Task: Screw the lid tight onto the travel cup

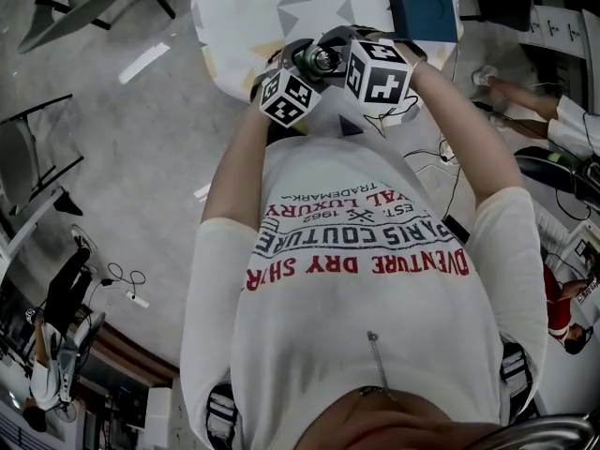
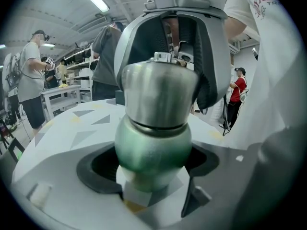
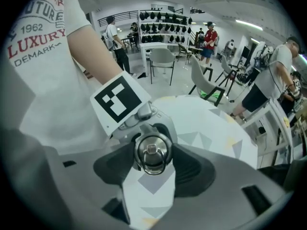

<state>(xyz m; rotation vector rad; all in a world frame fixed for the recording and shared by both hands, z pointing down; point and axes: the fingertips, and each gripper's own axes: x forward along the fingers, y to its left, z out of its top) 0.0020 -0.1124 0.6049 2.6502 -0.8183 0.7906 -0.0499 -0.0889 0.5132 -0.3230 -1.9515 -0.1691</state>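
Observation:
The travel cup is held in the air over the table, between the two grippers and close to the person's chest. Its green body (image 2: 152,145) sits between the dark pads (image 2: 98,164) of my left gripper (image 2: 153,163), which is shut on it. The steel lid (image 2: 160,95) sits on top of the body. In the right gripper view I look down on the lid (image 3: 152,152) and its ring handle. My right gripper (image 3: 152,159) is shut on the lid, with a pad on each side. In the head view the lid (image 1: 323,59) shows between the two marker cubes.
Under the cup is a white table (image 1: 272,7) with a grey and yellow triangle pattern. A blue box (image 1: 424,3) stands on its far right side. Chairs (image 3: 163,61), shelves and several people stand around the room. Cables (image 1: 441,153) lie on the floor by the person's right side.

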